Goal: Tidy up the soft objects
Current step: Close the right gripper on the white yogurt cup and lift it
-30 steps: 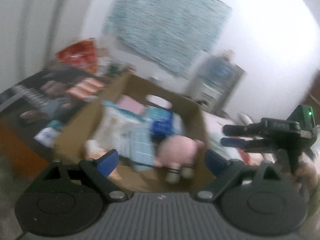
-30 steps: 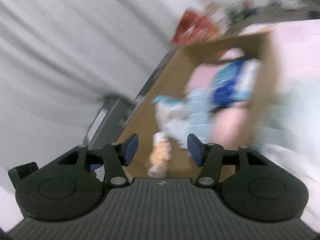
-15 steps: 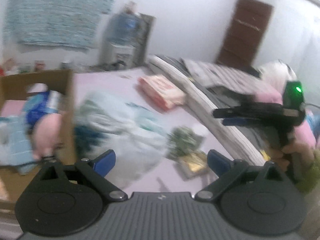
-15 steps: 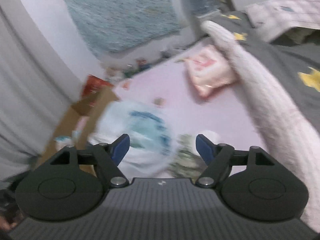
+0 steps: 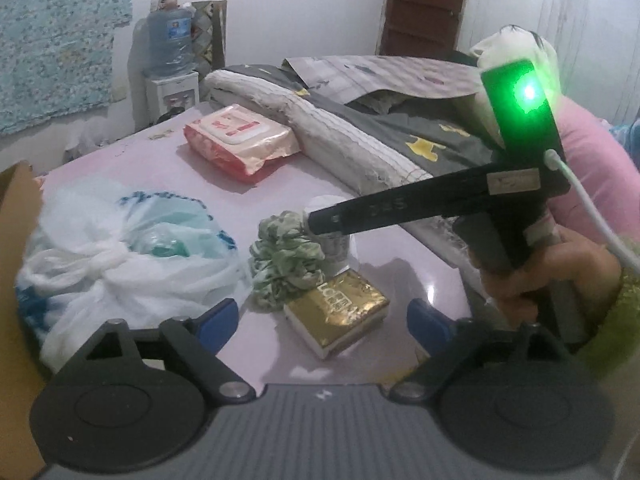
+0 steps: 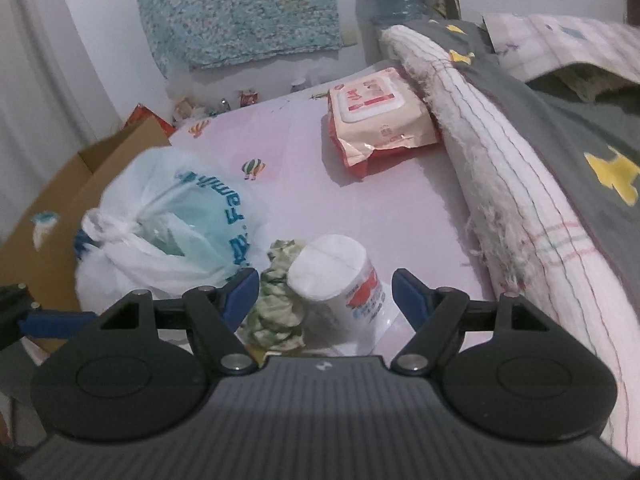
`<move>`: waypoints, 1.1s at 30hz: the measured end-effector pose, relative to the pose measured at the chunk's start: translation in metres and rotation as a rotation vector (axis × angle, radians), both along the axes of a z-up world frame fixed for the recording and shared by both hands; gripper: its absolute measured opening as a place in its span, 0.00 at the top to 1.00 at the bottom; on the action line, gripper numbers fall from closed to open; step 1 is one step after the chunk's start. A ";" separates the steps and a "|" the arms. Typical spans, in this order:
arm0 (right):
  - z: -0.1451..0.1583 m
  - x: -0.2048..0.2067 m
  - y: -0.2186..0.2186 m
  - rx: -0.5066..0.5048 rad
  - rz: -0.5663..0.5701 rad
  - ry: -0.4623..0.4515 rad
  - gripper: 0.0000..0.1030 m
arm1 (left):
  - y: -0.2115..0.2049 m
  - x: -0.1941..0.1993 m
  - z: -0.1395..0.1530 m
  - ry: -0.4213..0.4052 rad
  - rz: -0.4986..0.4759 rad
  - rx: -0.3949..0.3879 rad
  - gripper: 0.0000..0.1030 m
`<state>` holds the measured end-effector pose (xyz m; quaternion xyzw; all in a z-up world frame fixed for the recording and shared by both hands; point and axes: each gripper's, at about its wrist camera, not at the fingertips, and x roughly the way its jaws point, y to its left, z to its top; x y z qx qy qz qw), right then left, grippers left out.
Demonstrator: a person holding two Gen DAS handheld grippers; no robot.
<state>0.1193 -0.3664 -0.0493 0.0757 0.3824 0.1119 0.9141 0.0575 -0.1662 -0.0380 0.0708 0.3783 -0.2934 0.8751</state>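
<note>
Your left hand-held gripper [image 5: 322, 322] is wide but closing, its jaws empty above the gold foil-wrapped block [image 5: 338, 312] on the pale pink bed sheet [image 5: 140, 160]. Your right hand-held gripper [image 6: 320, 292] stands fairly wide, holding nothing, with the white plastic-wrapped cotton roll [image 6: 336, 276] and the green-and-white fabric scrunchie [image 6: 276, 304] lying between its blue pads untouched. The knotted white plastic bag [image 6: 168, 228] sits beside the scrunchie, next to the brown cardboard box [image 6: 52, 208].

Green-and-white patterned scrunchie [image 5: 285, 258], gold foil packet [image 5: 340, 312], white bag [image 6: 168, 224] with blue lettering
</note>
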 end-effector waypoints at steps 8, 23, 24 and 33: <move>-0.017 0.013 -0.002 0.007 0.030 0.011 0.45 | -0.017 0.017 -0.028 0.071 -0.007 -0.002 0.37; -0.041 -0.005 -0.111 0.682 -0.211 0.084 0.46 | -0.018 0.025 -0.036 0.090 -0.022 -0.022 0.32; -0.040 -0.008 -0.113 0.691 -0.222 0.080 0.46 | -0.019 0.024 -0.035 0.084 -0.025 -0.026 0.32; -0.016 -0.039 -0.113 0.725 -0.199 0.035 0.47 | -0.019 0.019 -0.022 0.066 -0.041 -0.100 0.31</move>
